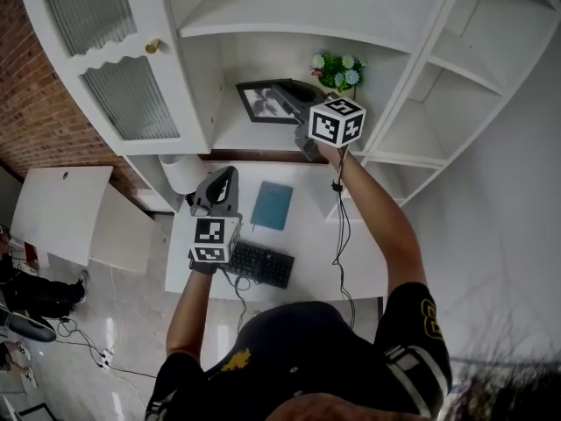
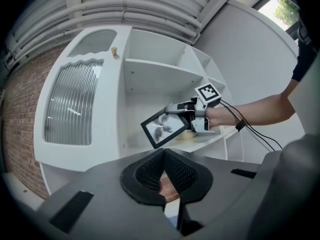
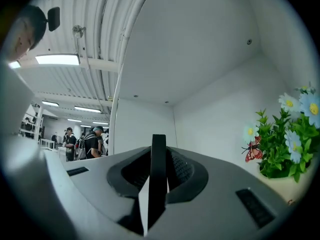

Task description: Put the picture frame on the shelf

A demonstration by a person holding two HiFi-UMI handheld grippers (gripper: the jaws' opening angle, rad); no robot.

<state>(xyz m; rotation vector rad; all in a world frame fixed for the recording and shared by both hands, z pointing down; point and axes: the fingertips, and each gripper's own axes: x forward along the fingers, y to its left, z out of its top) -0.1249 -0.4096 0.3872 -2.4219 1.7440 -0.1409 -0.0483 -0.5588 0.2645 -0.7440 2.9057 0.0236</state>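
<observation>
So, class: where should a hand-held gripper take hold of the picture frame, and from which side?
Its thin side edge, approached from that side: the picture frame is flat, so jaws span only its thickness, as the right hand-held gripper does.

Brick wall (image 1: 26, 86), white desk (image 1: 302, 228), glossy floor (image 1: 114, 323).

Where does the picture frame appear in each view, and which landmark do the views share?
Head view: upper centre, the picture frame in the white shelf unit, held by the right gripper.
Left gripper view: centre, tilted, at the open bay.
Right gripper view: edge-on, a dark strip between the jaws.
Shared landmark: the white shelf unit.
</observation>
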